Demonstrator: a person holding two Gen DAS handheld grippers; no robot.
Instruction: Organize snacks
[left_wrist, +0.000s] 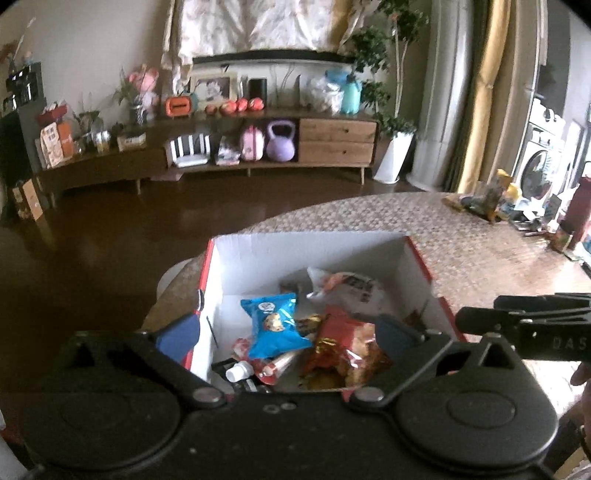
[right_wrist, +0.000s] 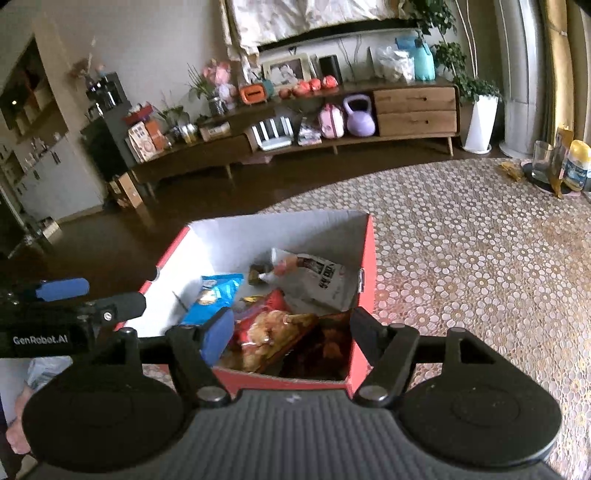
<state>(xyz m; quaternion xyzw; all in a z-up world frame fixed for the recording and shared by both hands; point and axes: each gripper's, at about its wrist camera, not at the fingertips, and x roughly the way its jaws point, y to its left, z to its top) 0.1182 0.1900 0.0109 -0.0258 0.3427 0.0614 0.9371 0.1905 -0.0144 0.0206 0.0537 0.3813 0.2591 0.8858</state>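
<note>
We hold both grippers, left (left_wrist: 286, 330) and right (right_wrist: 290, 334), open and empty over the red box (right_wrist: 369, 258); the left one's side reads "GenRobot.AI".

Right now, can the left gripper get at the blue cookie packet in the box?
Probably yes: the left gripper is open above the open-topped box, and the blue cookie packet lies uncovered on top.

"GenRobot.AI" – on left gripper (right_wrist: 62, 291); "DAS" – right gripper (left_wrist: 476, 321) body
</note>
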